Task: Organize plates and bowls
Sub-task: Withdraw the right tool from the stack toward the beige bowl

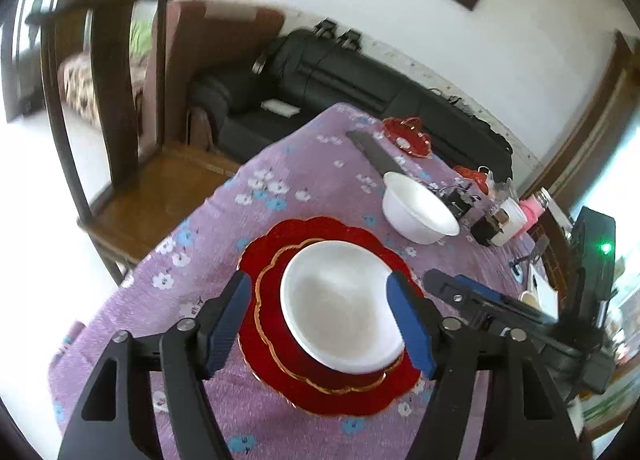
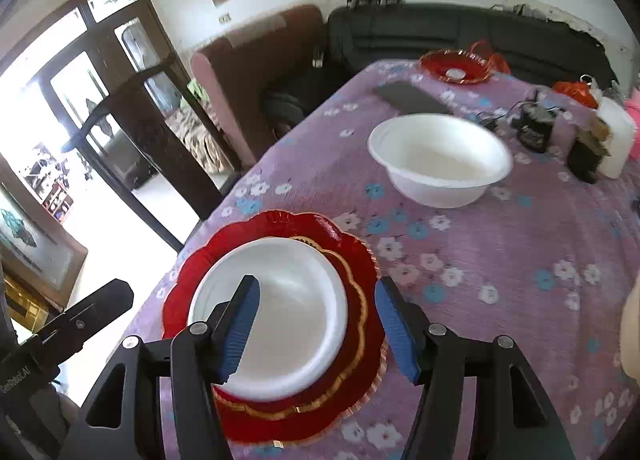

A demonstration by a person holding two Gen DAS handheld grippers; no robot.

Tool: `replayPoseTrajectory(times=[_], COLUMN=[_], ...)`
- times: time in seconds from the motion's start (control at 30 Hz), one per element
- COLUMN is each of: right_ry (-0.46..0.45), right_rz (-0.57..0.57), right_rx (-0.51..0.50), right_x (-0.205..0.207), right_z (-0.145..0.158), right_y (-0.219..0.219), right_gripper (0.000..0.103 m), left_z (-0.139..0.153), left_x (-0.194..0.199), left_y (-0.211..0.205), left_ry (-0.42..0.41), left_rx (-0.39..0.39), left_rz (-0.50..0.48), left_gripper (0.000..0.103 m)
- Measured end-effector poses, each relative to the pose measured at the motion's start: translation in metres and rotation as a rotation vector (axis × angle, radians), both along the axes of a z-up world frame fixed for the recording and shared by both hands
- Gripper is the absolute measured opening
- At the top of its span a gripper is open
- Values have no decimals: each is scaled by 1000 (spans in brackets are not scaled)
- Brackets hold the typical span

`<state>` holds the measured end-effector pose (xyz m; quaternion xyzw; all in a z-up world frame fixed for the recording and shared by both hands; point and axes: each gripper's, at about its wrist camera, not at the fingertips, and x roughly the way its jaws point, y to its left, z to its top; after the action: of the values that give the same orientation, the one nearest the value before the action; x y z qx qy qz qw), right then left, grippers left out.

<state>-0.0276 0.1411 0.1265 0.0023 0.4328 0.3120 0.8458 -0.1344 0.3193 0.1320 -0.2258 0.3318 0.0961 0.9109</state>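
- Plates and bowls are partly sorted: a white bowl [image 1: 344, 308] sits inside a small red plate [image 1: 276, 340] with a gold rim, which rests on a large red scalloped plate [image 1: 320, 228], all stacked near the table's near-left edge.
- Second white bowl [image 2: 440, 160] stands alone farther back on the purple floral tablecloth [image 2: 500, 240], well apart from the stack; it looks like the piece left to nest.
- Another red dish [image 2: 454, 66] sits at the far end of the table, beside a dark flat object [image 2: 412, 98]; whether it belongs in the stack I cannot say.
- Left gripper [image 1: 324, 324] hovers over the stack with its blue-padded fingers spread to either side of the bowl, gripping nothing.
- Right gripper [image 2: 316, 328] is likewise spread wide above the stack and empty.
- Both bowls look thin, matte and lightweight, possibly foam, though blur makes this uncertain; the plates are glossy red.
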Motion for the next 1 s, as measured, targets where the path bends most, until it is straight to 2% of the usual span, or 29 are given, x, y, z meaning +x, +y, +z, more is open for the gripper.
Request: replayPoseTrajectory(times=[0.17,0.43,0.6,0.73,1.0], right_ry=[-59,-91,-107,-84,-45], right_rz=[-52,-144,-234,-344,-604], right_rx=[12,-1,-40,-53,-1], right_x=[-23,-57,-80,-93,-98], right_z=[11,8,-3,-16,-26], right_y=[-48,-135,-200,-268,-386], right_gripper=[70,71,71,71,71], left_z=[17,23,21,18,-2], left_x=[-20,-34,-36,-32,-14], left_y=[-38,-87,-115,-137,-189], left_ry=[-45,-60,-56,-47,6], left_rx=[155,257,267,267,278], left_rz=[-19,-106,-167,-212,-339], left_gripper=[77,80,81,81,81])
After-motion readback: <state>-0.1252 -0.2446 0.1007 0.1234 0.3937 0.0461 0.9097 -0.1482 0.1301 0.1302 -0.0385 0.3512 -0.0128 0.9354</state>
